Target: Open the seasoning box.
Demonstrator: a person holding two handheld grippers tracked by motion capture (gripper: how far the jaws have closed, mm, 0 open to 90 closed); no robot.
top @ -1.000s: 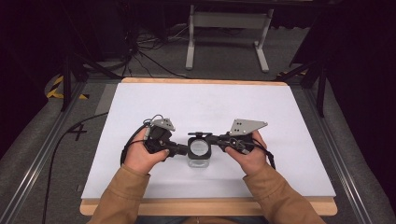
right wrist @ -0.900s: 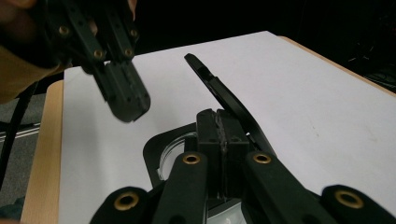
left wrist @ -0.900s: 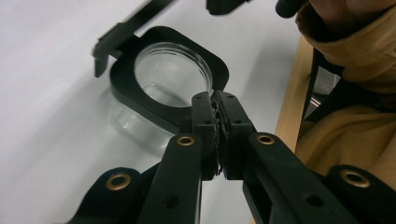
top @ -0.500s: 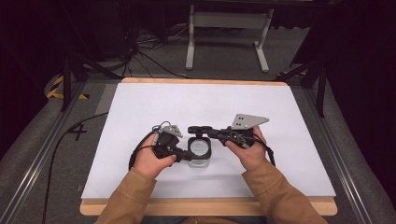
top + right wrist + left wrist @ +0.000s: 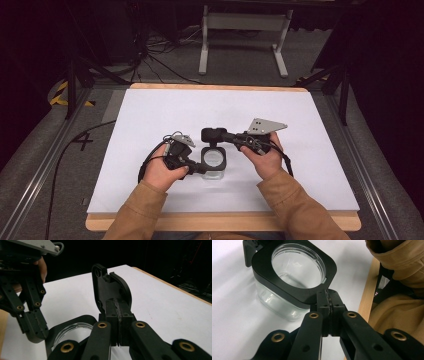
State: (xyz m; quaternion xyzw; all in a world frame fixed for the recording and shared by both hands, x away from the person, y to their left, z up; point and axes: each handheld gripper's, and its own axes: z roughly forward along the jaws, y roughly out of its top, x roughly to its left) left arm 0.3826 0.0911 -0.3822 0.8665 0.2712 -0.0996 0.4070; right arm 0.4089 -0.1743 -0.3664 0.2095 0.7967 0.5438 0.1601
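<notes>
A clear jar (image 5: 214,170) with a black square collar stands on the white table (image 5: 150,115) near its front middle. In the left gripper view my left gripper (image 5: 329,305) is shut on a corner of the collar (image 5: 274,282), and the round opening shows clear glass. The black hinged lid (image 5: 213,134) stands raised above the jar's far side. My right gripper (image 5: 117,311) is shut on the lid's edge (image 5: 111,287). The right gripper view also shows the left gripper (image 5: 35,327) at the collar (image 5: 75,322).
A metal stand (image 5: 245,30) and cables lie on the floor beyond the table's far edge. The wooden front edge (image 5: 225,220) runs just under the person's tan sleeves (image 5: 140,215).
The left gripper has moved right, closer onto the jar's collar. The right gripper has lifted the lid a little higher over the jar. The jar has stayed in place.
</notes>
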